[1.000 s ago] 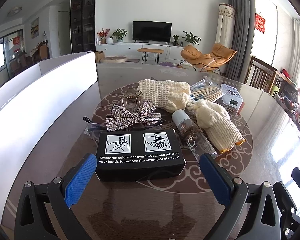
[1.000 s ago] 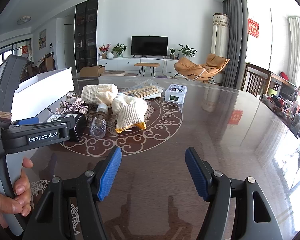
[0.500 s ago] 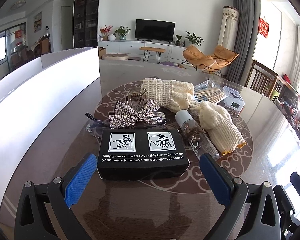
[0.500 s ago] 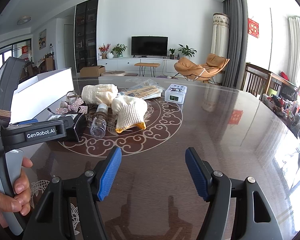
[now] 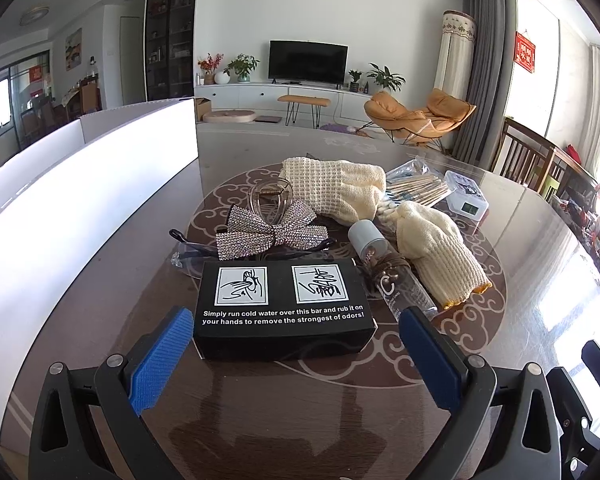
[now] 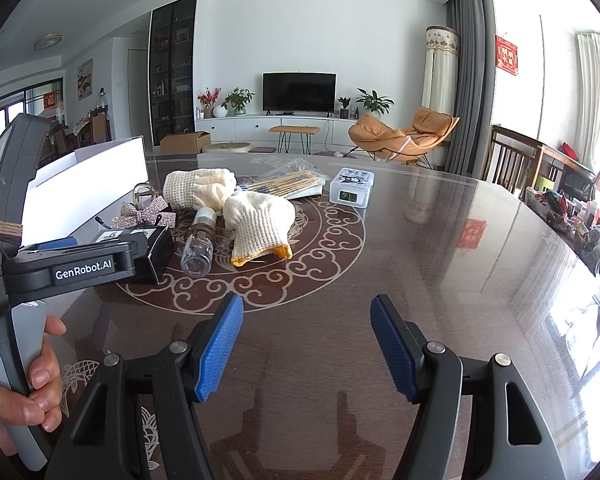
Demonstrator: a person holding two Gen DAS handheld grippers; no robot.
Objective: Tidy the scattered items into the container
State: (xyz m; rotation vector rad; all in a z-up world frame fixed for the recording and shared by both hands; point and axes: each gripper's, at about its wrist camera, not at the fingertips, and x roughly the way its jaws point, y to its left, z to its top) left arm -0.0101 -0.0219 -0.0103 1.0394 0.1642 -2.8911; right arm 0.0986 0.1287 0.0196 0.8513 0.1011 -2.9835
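A black printed box (image 5: 282, 308) lies on the dark table just ahead of my left gripper (image 5: 296, 328), which is open with its blue pads (image 5: 162, 354) on either side of the box's near end. Behind the box lie a rhinestone bow (image 5: 270, 234), a clear spray bottle (image 5: 392, 280), two cream knitted gloves (image 5: 436, 248) and a pack of wooden sticks (image 5: 418, 188). The white container (image 5: 72, 208) stands along the left. My right gripper (image 6: 306, 344) hangs open over bare table, holding nothing; the box (image 6: 156, 246) is far to its left.
A small white clock box (image 6: 350, 192) sits at the back of the pile. Clear glasses (image 5: 188, 256) and a transparent hair claw (image 5: 270, 198) lie by the bow. A hand (image 6: 36, 384) holds the left gripper's handle. Wooden chairs (image 6: 516, 160) stand to the right.
My left gripper has edged forward, so the black box sits nearer and larger between its pads. The right gripper has stayed still.
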